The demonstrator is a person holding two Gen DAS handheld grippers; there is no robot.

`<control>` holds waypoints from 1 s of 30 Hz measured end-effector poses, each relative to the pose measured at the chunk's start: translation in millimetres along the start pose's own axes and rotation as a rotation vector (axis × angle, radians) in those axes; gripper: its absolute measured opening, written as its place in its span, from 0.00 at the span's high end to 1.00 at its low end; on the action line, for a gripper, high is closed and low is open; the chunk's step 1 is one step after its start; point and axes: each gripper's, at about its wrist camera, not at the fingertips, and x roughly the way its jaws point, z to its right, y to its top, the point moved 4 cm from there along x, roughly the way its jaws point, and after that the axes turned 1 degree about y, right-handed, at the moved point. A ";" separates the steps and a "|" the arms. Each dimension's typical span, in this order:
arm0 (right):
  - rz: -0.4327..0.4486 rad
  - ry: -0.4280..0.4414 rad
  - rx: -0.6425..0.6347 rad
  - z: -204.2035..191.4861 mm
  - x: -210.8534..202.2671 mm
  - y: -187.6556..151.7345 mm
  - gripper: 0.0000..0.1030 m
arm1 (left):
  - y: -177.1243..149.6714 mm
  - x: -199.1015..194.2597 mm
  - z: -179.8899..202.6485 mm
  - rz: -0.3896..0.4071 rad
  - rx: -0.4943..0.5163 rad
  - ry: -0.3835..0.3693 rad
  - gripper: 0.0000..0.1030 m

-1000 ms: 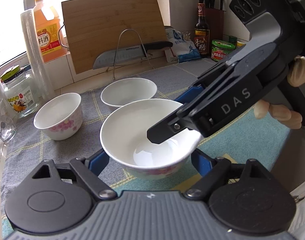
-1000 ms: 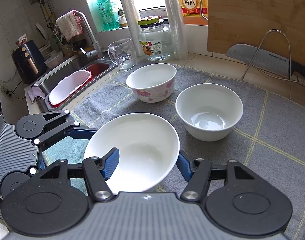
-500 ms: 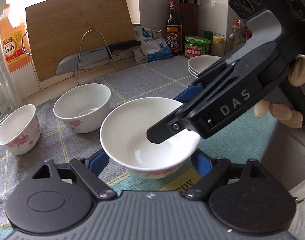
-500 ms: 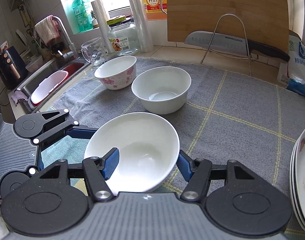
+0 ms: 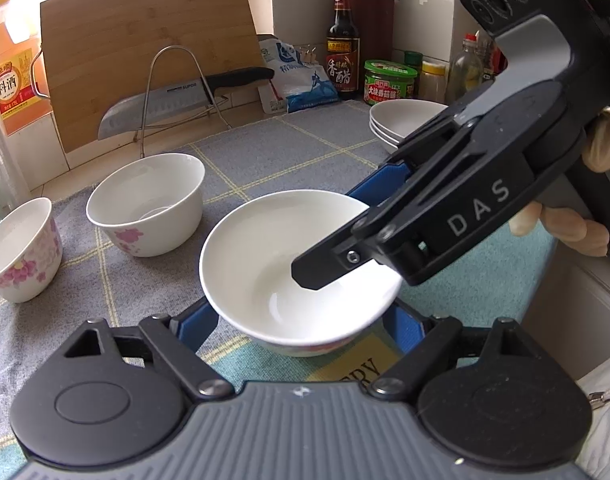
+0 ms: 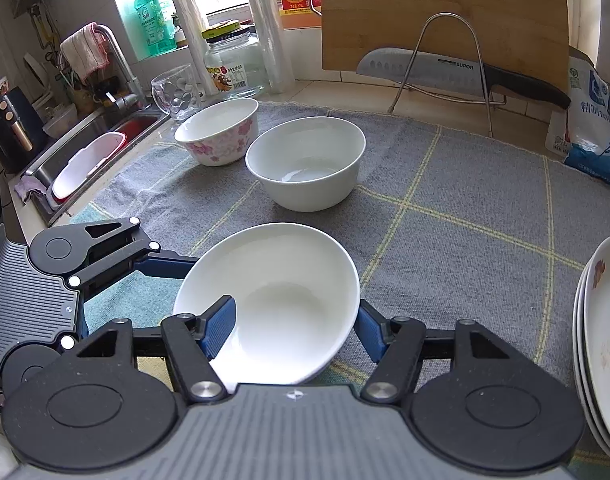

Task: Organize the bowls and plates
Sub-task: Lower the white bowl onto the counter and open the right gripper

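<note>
A shallow white bowl [image 5: 265,264] [image 6: 289,292] sits low over the teal mat [image 5: 485,300]; I cannot tell whether it touches. My left gripper [image 5: 301,320] brackets it, blue pads against both sides, jaws starting to open. My right gripper [image 6: 295,324] [image 5: 337,236] comes in from the right. One of its fingers reaches inside the bowl, the other stands outside the rim. Its jaws are opening with the bowl's wall between them. A plain white bowl [image 6: 309,168] and a floral bowl [image 6: 219,132] stand behind on the grey cloth. Stacked plates [image 6: 601,340] [image 5: 405,120] are at the right.
A knife on a wire rack [image 5: 161,104] and a bamboo cutting board [image 5: 145,52] lean at the back. Bottles and jars [image 5: 389,84] crowd the far corner. The sink [image 6: 89,152] lies left of the cloth. A gloved hand [image 5: 561,228] holds the right gripper.
Both grippers carried the bowl rightward along the counter, then stopped. The two other bowls slid off to the left and the plate stack came into view. The right fingers stand slightly wider.
</note>
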 end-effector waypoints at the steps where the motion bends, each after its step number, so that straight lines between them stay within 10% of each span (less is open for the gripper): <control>1: 0.011 -0.005 -0.007 -0.8 -1.2 0.2 0.16 | 0.7 -0.5 0.5 0.005 0.004 -0.007 0.11; 4: 0.039 -0.023 -0.027 -3.1 -5.2 2.7 0.00 | 0.7 -3.2 0.0 0.008 0.002 -0.015 0.07; 30: 0.128 -0.127 -0.219 -10.9 3.2 48.4 0.00 | 46.9 -34.7 -108.3 0.015 -0.105 0.235 0.04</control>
